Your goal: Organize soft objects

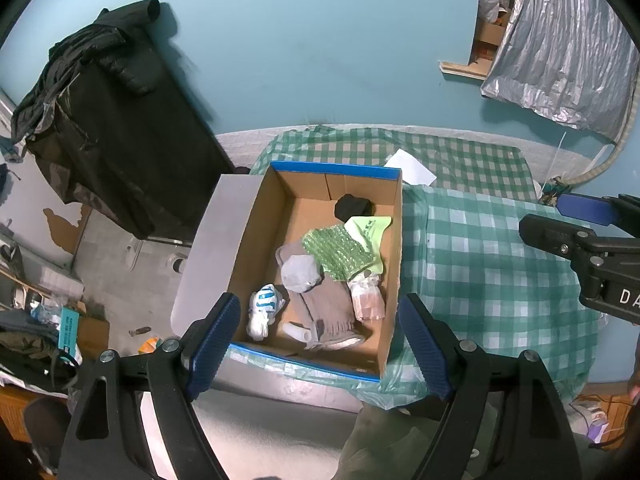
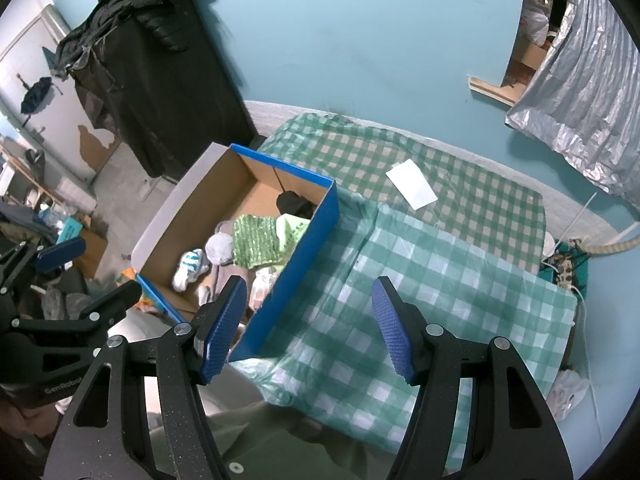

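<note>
Socks and soft bits sit piled in your cardboard box [image 1: 256, 248]. Both grippers, left gripper [image 1: 320, 344] and right gripper [image 2: 308, 328], hang agape, empty. Grey sock [image 1: 328, 304] looks limp and light; pinch mid-fold.

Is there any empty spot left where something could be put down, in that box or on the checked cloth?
Inside the cardboard box, the floor is bare along its left wall and back left corner. The right half is crowded: black bundle, green bubble wrap, grey sock. The checked cloth right of the box is open, except a white paper farther back.
</note>
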`<state>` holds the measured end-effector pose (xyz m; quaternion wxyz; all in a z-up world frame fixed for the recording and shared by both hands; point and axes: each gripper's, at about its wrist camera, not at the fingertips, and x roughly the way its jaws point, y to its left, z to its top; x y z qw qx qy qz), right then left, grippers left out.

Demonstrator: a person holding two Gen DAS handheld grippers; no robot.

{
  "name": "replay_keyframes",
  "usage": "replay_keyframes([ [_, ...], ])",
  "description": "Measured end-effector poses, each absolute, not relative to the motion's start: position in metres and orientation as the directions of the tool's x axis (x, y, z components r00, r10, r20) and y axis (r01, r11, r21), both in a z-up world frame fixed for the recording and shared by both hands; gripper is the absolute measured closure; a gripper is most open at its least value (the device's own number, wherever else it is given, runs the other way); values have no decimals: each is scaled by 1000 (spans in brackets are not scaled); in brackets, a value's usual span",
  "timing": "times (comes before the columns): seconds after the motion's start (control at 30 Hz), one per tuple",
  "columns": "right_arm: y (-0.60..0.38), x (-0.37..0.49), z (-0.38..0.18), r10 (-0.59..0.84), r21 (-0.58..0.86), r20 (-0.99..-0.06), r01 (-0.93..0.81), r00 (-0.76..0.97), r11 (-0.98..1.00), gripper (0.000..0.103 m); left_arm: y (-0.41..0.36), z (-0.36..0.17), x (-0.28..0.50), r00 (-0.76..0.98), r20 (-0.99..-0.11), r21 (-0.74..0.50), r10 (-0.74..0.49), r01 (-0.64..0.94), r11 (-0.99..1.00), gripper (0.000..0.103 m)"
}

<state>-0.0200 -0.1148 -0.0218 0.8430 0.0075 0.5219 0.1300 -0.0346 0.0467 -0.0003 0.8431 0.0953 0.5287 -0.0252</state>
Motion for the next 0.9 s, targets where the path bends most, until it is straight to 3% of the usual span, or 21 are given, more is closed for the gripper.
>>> replay_keyframes([
  [0.9, -119, -19, -23, 227, 148, -878, -210, 421, 966, 38, 41, -1, -28, 431, -900, 130, 60, 135, 982, 20],
])
